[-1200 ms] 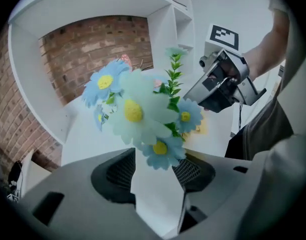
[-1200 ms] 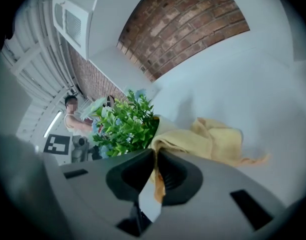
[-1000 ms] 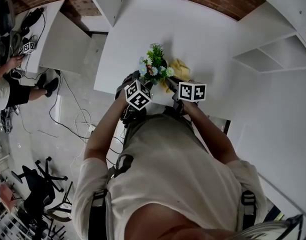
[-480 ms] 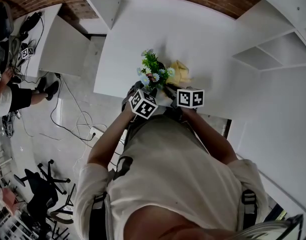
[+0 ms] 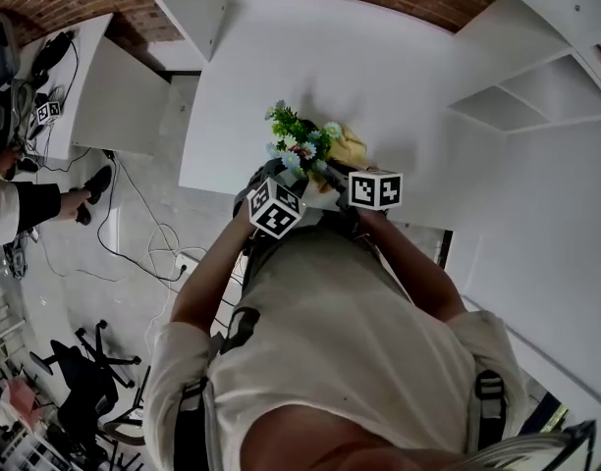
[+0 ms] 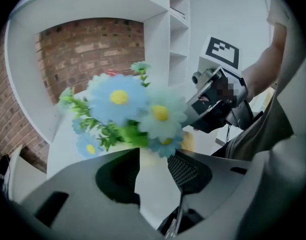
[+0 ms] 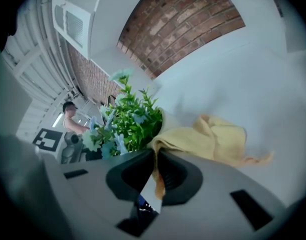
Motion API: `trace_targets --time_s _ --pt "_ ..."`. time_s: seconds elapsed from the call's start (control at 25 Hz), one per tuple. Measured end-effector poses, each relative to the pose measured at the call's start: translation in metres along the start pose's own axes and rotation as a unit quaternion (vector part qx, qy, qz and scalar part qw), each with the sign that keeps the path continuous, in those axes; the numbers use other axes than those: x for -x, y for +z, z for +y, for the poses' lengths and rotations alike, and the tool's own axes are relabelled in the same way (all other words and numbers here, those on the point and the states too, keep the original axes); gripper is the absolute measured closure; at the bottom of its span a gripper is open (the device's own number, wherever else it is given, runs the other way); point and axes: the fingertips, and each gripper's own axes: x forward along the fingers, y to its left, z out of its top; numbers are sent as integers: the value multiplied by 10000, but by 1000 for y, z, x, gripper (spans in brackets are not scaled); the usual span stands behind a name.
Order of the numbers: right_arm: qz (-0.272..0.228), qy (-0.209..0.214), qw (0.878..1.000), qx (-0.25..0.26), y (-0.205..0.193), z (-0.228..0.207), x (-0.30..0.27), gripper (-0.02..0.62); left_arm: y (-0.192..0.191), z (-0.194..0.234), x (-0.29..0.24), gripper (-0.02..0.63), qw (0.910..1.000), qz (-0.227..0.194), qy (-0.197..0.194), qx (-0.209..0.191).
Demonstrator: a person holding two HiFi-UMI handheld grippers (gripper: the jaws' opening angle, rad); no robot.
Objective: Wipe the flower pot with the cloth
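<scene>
The flower pot [image 6: 151, 180] is white and holds blue and white flowers [image 5: 299, 137] with green leaves. My left gripper [image 6: 153, 156] has the pot's body between its jaws, which are closing, and both pads [image 6: 188, 171] touch it. My right gripper [image 7: 155, 156] is shut on a yellow cloth [image 7: 218, 139]. The cloth runs out of its jaws and lies bunched against the pot's side, just right of the leaves [image 7: 135, 121]. In the head view both marker cubes sit close together at the table's near edge, with the cloth [image 5: 350, 150] right of the flowers.
A white table [image 5: 399, 77] carries the work, with white shelving [image 5: 536, 106] to the right and a brick wall behind. On the left stands another desk [image 5: 114, 86], a seated person [image 5: 11, 214] beside it, cables on the floor and an office chair [image 5: 80, 371].
In the head view the left gripper has slid a little nearer to me with the pot, and the flowers lean further left. The right gripper and cloth have stayed put.
</scene>
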Motion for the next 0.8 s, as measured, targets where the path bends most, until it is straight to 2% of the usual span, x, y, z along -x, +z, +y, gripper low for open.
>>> trace_targets --time_s 0.12,0.2,0.24,0.36,0.48,0.56,0.64,0.8 --pt "-97 -21 9999 -124 10 -6 3 554 -13 44 12 409 9997 35 253 -12" --pt "-109 -63 9999 -102 16 -9 4 554 -16 68 9 403 9992 75 247 -312" --pt "-116 -82 9999 -83 19 -10 4 554 -14 76 6 372 9984 87 205 -515" --pt "-166 -164 9997 -36 29 -12 4 554 1 82 -5 346 9931 58 75 -1169" --pt "-316 -283 9991 -37 43 -18 7 554 13 72 -12 344 9895 6 2 -1445" --pt "-420 -308 9986 -71 49 -20 5 554 14 68 -13 375 9910 -66 52 -1337" --pt "-487 -304 9983 -121 47 -22 4 554 13 63 -15 382 9941 -180 115 -1061" --pt "-276 -208 9993 -145 25 -25 7 554 15 46 -16 356 9988 -459 120 -98"
